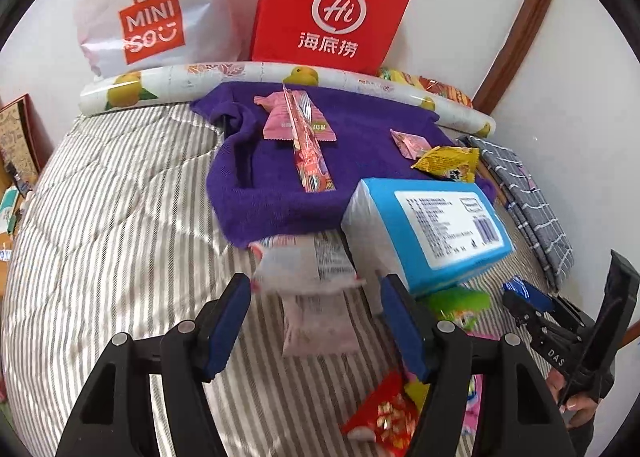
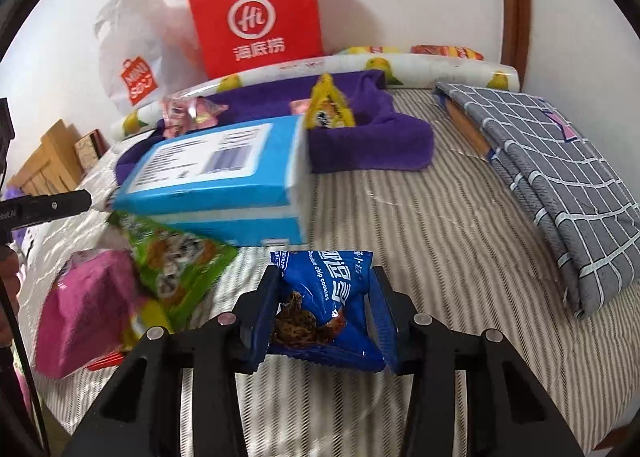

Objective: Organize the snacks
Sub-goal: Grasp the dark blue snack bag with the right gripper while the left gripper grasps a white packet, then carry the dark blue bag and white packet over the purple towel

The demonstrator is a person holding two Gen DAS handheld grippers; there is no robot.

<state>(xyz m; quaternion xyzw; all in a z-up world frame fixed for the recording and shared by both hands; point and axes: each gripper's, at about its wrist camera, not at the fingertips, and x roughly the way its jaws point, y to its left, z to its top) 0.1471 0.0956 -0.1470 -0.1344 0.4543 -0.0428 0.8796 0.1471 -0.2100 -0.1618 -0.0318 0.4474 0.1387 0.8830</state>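
The right gripper (image 2: pixel 325 299) is clamped on a blue cookie packet (image 2: pixel 326 305), its blue pads pressing the packet's two sides and holding it just above the striped bedcover (image 2: pixel 420 241). The left gripper (image 1: pixel 316 321) stands wide apart with nothing between its fingers; below the gap lies a pale pink-and-white packet (image 1: pixel 316 321) on the same striped cover, with a second white packet (image 1: pixel 308 261), blurred, just beyond it at the edge of the purple towel (image 1: pixel 280 197). Near the left gripper's right finger lie a red snack packet (image 1: pixel 380 413) and a green packet (image 1: pixel 460 305), the latter partly tucked beneath a blue tissue pack (image 1: pixel 432 225) that rests tilted, label up. In the right wrist view the same green packet (image 2: pixel 180 261) spreads out from under the tissue pack (image 2: pixel 216 185), and a pink packet (image 2: pixel 84 305) sits beside it to the left. Farther back, on the purple towel, a long pink stick packet (image 1: pixel 308 149) lies across a flat pink packet (image 1: pixel 280 117), while a small pink packet (image 1: pixel 408 143) and a yellow packet (image 1: pixel 450 163) sit near the towel's right side. A folded grey checked cloth (image 2: pixel 560 177) lies to the right. Behind the towel runs a fruit-printed roll (image 1: pixel 260 75), and against the wall stand a red paper bag (image 1: pixel 332 5) and a white plastic bag (image 1: pixel 152 13).
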